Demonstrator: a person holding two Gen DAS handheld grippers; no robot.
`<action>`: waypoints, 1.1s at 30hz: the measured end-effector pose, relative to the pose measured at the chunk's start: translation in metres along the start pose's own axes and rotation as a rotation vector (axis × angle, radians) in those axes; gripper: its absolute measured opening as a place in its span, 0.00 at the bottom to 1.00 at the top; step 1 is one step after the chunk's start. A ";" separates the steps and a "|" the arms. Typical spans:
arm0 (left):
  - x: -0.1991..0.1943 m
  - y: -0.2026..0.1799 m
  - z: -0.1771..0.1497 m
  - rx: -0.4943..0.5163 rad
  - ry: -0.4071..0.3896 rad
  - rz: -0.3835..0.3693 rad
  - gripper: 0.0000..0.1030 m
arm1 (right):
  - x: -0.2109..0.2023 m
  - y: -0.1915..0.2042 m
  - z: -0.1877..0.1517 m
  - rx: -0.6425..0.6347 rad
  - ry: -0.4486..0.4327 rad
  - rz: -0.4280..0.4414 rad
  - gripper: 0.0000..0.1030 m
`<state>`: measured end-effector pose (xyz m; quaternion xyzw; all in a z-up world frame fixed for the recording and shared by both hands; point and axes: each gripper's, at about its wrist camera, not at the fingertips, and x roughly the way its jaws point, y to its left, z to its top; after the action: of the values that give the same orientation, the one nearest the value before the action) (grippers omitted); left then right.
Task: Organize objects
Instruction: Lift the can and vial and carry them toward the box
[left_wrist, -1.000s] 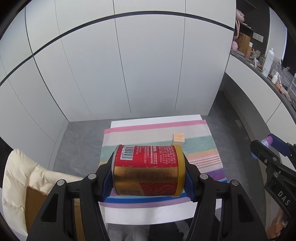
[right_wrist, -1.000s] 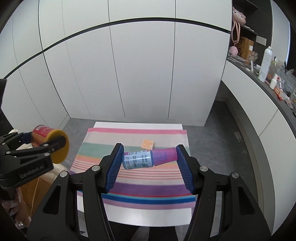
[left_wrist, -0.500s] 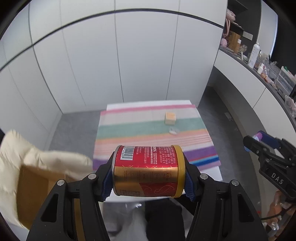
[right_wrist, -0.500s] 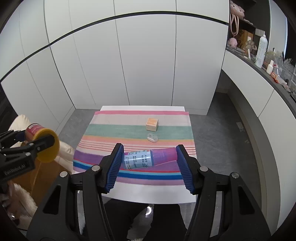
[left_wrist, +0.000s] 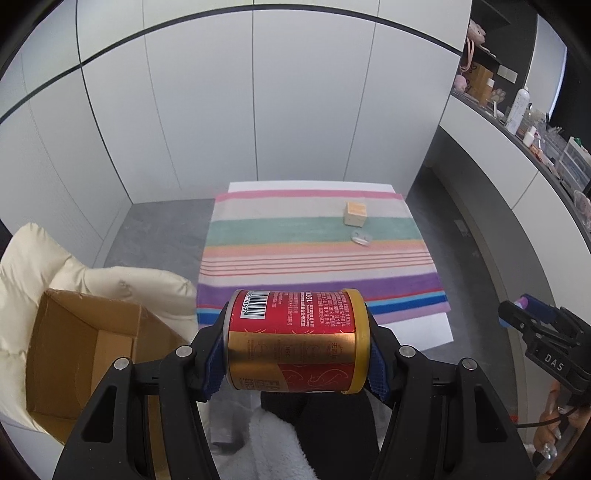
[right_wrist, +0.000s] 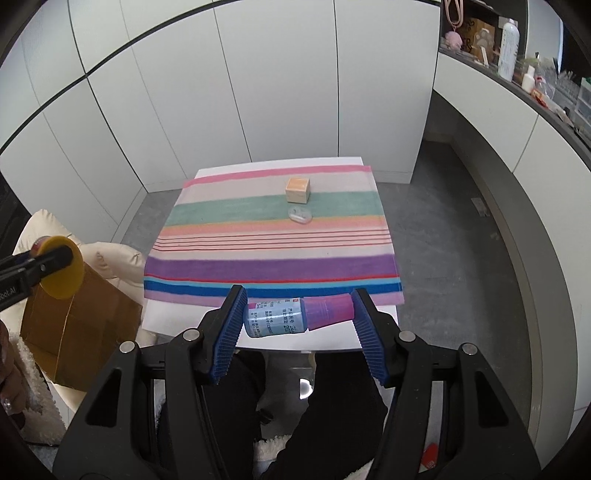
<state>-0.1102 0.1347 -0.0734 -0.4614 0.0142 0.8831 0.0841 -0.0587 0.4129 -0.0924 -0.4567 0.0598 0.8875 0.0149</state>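
Both grippers have pulled back from the striped cloth; a cardboard box now shows at 8 o'clock.
Left gripper clamps the red-and-gold can sideways beside the box; right gripper pinches the purple-capped bottle over the table's near edge; wooden cube rests at 12 o'clock.

Cardboard box — near wall hidden behind the left gripper; its contents cannot be told. Small clear object on the striped cloth — too small to identify. Shelf clutter indistinct.
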 end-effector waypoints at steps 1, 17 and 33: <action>0.001 0.003 0.000 -0.002 -0.002 0.005 0.60 | 0.000 0.001 0.000 0.001 0.002 0.003 0.59; 0.004 0.095 -0.046 -0.148 0.084 0.124 0.60 | 0.008 0.081 0.006 -0.133 0.010 0.056 0.59; -0.052 0.249 -0.149 -0.480 0.096 0.351 0.60 | 0.010 0.292 -0.033 -0.517 0.055 0.365 0.59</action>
<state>0.0000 -0.1328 -0.1298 -0.4999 -0.1115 0.8394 -0.1819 -0.0613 0.1192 -0.0929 -0.4509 -0.0864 0.8487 -0.2626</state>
